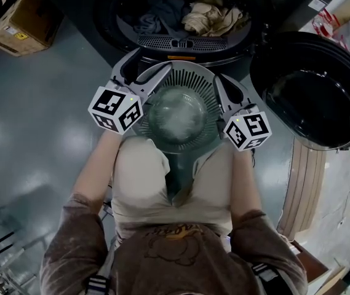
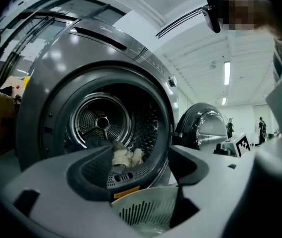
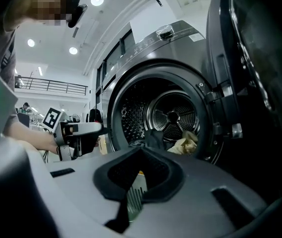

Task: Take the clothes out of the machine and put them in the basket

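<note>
From the head view, the basket (image 1: 187, 74) sits just below and between the left gripper (image 1: 150, 65) and the right gripper (image 1: 219, 86), with no garment in it. The clothes (image 1: 214, 18) lie ahead of both, inside the machine (image 1: 181, 43) (its door hangs open off to the right).

In the left gripper view, the jaws stand apart with nothing pinched, and the basket rim shows under the gap.

In the right gripper view, the jaws meet at their tips, empty, with the clothes beyond them.

The unloading looks unstarted, and every piece remains to move.
</note>
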